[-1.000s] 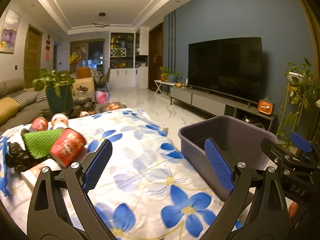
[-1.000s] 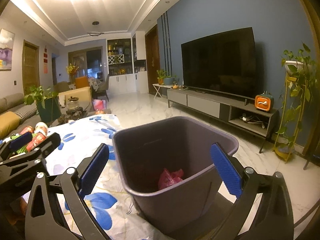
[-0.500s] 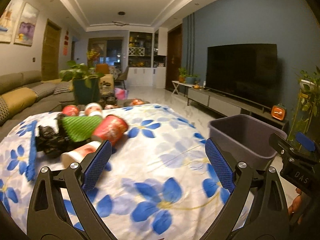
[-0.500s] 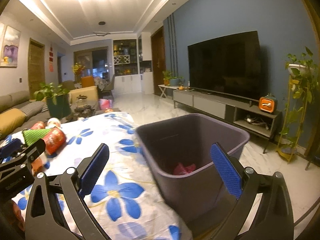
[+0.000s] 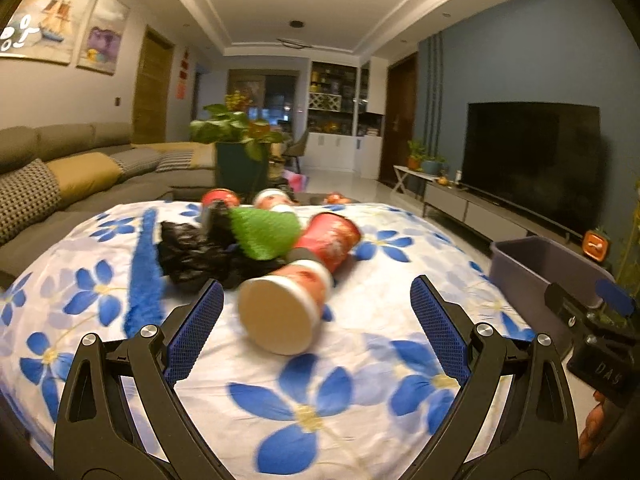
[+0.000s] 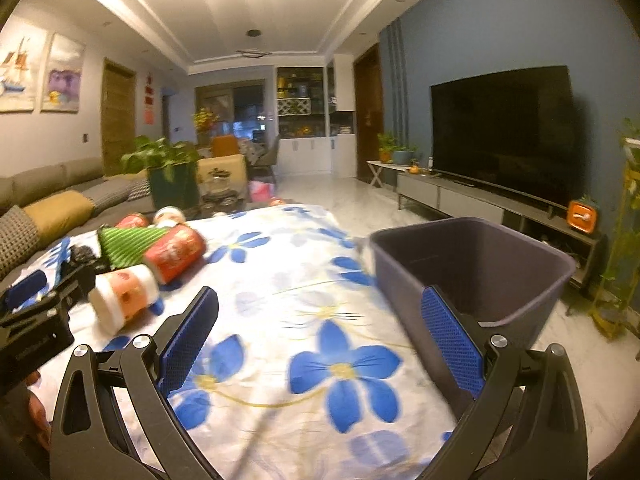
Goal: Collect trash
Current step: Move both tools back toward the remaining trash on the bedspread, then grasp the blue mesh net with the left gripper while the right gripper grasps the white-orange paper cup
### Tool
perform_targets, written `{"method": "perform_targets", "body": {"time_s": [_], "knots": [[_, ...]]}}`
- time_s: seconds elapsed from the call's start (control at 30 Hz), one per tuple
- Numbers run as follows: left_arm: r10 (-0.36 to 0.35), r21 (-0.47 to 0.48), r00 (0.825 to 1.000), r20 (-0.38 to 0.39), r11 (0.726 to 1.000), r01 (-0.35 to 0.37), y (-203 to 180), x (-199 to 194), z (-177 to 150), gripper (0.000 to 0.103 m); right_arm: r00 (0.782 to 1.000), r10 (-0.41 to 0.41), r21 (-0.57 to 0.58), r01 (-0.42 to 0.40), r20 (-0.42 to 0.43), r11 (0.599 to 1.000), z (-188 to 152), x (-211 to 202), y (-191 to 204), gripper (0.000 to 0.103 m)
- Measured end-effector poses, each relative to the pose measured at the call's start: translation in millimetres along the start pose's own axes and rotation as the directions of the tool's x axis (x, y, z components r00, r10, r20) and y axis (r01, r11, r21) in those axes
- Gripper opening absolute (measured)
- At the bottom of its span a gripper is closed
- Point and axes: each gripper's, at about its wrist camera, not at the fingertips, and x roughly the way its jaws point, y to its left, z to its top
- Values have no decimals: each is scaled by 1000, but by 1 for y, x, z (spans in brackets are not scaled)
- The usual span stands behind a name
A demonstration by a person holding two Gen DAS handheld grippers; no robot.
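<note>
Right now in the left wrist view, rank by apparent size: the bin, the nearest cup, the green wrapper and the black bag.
1. Nearest cup, enlarged by closeness.
2. Bin, partly hidden, so unsure against the cup.
3. Black bag and green wrapper look alike; no ranking.

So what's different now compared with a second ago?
The left gripper has swung away from the grey plastic bin toward the trash pile; the white-bottomed paper cup now lies between its open fingers, not gripped. The right gripper has drifted from over the bin toward the blue-flowered tablecloth. Nothing was picked up or dropped; the trash and bin stayed put.
</note>
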Motion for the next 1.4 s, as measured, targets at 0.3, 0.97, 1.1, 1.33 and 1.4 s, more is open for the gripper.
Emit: {"method": "perform_targets", "body": {"time_s": [0.3, 0.97, 1.1, 1.33, 1.4], "knots": [[79, -47, 997, -14, 996, -79, 42, -3, -4, 93, 996, 88, -39, -88, -4, 995, -6, 12, 48, 97], [191, -91, 981, -35, 977, -194, 103, -2, -14, 93, 974, 219, -108, -223, -50, 969, -17, 37, 135, 79], [191, -93, 981, -39, 977, -194, 111, -1, -15, 93, 969, 240, -109, -246, -66, 963, -17, 42, 146, 73], [191, -92, 980, -50, 976, -195, 120, 5, -17, 93, 959, 262, -111, -273, -106, 956, -19, 55, 163, 56], [191, -85, 980, -55, 977, -195, 120, 7, -16, 93, 959, 256, -117, -270, -119, 956, -19, 60, 167, 50]]}}
